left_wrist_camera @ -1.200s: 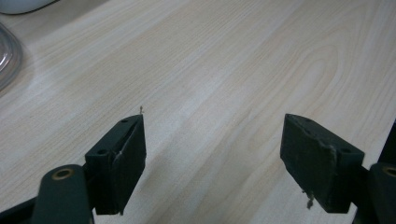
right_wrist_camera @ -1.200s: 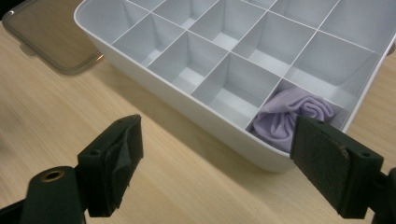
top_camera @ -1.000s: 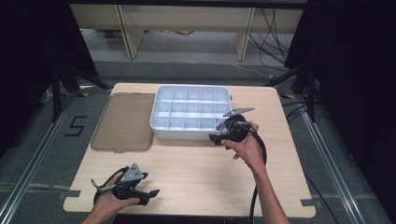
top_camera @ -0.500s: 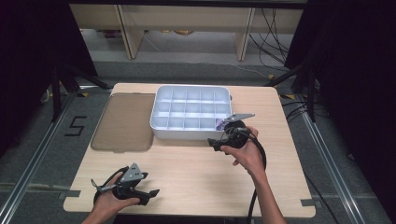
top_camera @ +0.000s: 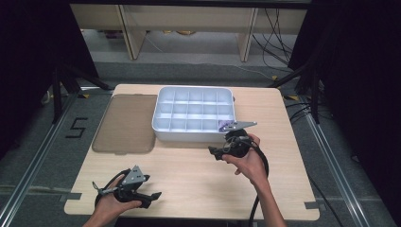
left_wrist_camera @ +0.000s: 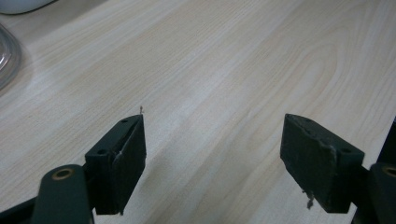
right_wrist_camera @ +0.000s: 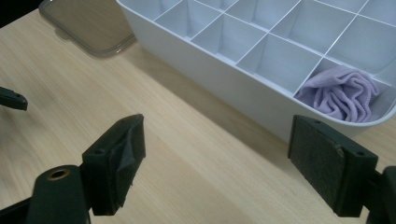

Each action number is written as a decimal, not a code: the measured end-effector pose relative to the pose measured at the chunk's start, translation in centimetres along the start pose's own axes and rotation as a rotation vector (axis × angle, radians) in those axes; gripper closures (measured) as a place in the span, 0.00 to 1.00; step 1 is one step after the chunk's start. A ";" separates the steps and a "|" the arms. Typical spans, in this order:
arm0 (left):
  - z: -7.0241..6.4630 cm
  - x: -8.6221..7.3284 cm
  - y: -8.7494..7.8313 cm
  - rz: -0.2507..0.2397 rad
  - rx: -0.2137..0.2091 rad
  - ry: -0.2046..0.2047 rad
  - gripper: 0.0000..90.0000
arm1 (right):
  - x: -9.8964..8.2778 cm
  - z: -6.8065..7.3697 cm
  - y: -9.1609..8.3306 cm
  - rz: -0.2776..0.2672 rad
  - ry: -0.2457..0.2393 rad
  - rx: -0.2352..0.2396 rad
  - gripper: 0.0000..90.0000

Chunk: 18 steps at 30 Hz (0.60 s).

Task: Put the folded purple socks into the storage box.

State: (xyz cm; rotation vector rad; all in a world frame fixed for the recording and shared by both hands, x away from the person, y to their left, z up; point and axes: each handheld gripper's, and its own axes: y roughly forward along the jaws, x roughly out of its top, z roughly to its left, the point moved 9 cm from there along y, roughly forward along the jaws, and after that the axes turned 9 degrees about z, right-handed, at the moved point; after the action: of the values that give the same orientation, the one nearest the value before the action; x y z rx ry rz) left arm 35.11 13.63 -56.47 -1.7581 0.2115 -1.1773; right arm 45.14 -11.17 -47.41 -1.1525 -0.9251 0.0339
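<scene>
The purple cloth [right_wrist_camera: 340, 97] lies crumpled inside the corner compartment of the white tray [right_wrist_camera: 224, 88], just ahead of your right gripper [right_wrist_camera: 219, 172] and a little toward its right jaw. Nothing holds the cloth; it rests free in its cell and touches the tray walls. So I judge that the placing of this cloth is done, because it sits fully inside one compartment and your right gripper stands with its jaws spread wide and empty in front of the tray wall. The other compartments that you can see are bare. The brown lid [top_camera: 125, 123] lies flat on the table [top_camera: 198, 175], beside the tray on the far side from your right gripper, so the tray is not yet covered; if closing belongs to the work, that step is left. Your left gripper [left_wrist_camera: 212, 154] is also released, with its jaws wide apart and only bare wood between them, and it rests low near the table edge, well apart from the tray. I see no other cloth on the table.
</scene>
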 end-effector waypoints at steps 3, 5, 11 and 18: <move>0.0 0.1 0.0 -0.007 -0.001 -0.008 0.25 | -0.2 0.3 0.0 0.004 0.004 0.003 0.22; -0.1 0.1 0.0 -0.007 -0.001 -0.008 0.25 | -0.3 0.1 0.0 -0.010 -0.015 -0.005 0.22; 0.0 0.0 0.0 0.000 0.000 0.002 0.25 | -1.0 0.7 0.2 -0.003 -0.006 0.007 0.21; -0.1 0.0 0.0 -0.008 -0.004 -0.018 0.25 | -1.6 1.0 0.6 -0.010 -0.024 0.004 0.21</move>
State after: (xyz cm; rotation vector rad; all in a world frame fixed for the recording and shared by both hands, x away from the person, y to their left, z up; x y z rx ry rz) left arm 35.07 13.51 -56.47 -1.7738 0.1956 -1.1668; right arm 43.75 -10.85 -48.79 -1.1456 -0.9517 0.0414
